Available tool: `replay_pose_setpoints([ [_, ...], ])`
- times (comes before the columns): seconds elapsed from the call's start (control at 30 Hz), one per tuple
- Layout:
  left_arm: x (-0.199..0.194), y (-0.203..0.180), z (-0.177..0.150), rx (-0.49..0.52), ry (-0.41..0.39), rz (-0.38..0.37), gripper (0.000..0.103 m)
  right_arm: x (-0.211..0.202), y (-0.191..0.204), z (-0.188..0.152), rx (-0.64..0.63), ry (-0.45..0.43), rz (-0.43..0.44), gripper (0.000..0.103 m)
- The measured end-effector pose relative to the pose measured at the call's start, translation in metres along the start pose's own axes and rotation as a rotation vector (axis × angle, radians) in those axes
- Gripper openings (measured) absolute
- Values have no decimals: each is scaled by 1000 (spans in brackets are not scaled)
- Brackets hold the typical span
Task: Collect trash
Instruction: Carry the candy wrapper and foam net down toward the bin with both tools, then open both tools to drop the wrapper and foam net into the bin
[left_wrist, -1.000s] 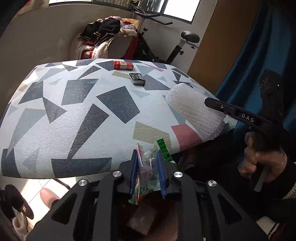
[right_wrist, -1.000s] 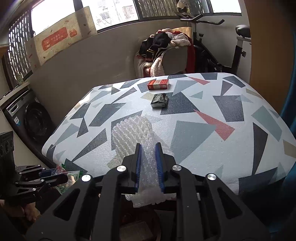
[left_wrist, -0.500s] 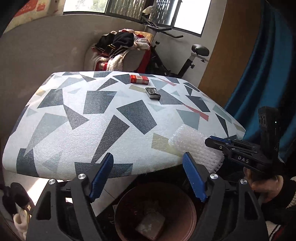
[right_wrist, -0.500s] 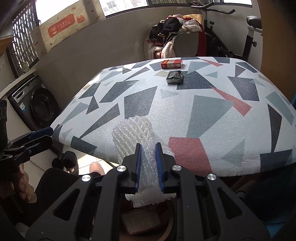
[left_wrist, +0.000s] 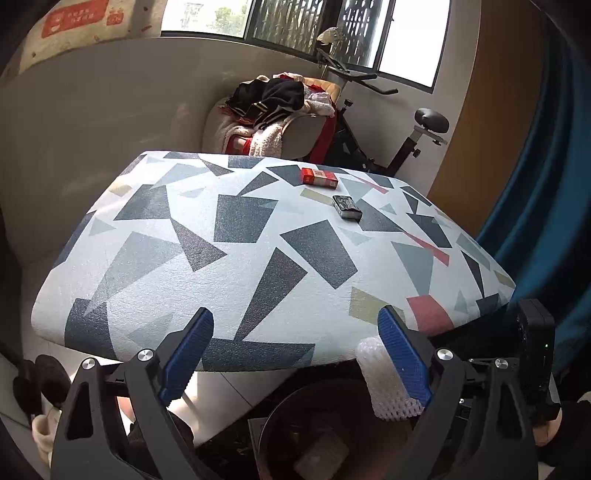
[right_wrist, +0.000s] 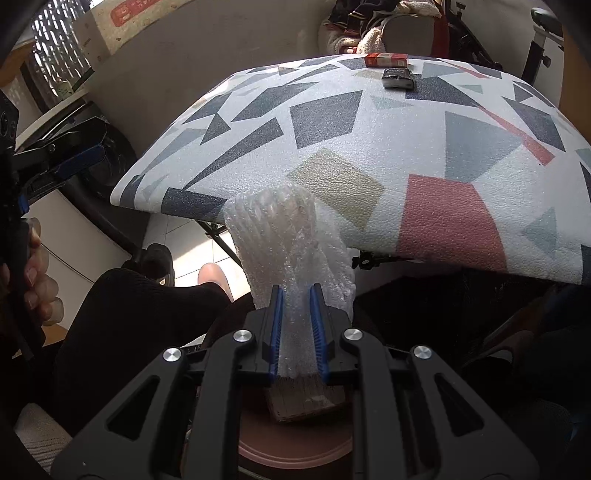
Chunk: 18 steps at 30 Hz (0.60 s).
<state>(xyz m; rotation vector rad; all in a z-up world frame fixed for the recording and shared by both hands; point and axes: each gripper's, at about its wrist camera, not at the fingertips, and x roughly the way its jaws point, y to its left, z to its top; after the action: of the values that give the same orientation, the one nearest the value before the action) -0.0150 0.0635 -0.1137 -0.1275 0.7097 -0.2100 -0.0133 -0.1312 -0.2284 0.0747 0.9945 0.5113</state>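
My right gripper is shut on a white foam net sleeve, held just off the patterned table's near edge. Below it is a brown round bin holding a flat packet. In the left wrist view the sleeve hangs over the bin. My left gripper has its jaws wide and still opening, with nothing between them. A red box and a dark packet lie at the table's far side.
A chair piled with clothes and an exercise bike stand beyond the table. A blue curtain hangs at the right. A washing machine is at the left. The person's black-clad knee is beside the bin.
My left gripper has opened, and the clear and green wrapper it held is gone from its jaws. My right gripper has sunk past the table edge with the foam sleeve.
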Motion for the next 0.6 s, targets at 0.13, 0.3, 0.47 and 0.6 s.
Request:
replay_pose_setpoints([
  [0.13,1,-1,-2,6,3,-3,88,7,0,-2,5,34,-5,23],
  [0.3,4,0,-3,1,6,-4,88,7,0,-3,3,37,-35,52],
  [0.47,5,0,-3,2,4,-2,88,2,-3,-1,4,9,-64,82],
  [0.6,5,2,-2,-2,-1,2,88,-2,-8,3,19,-18,-90,95],
])
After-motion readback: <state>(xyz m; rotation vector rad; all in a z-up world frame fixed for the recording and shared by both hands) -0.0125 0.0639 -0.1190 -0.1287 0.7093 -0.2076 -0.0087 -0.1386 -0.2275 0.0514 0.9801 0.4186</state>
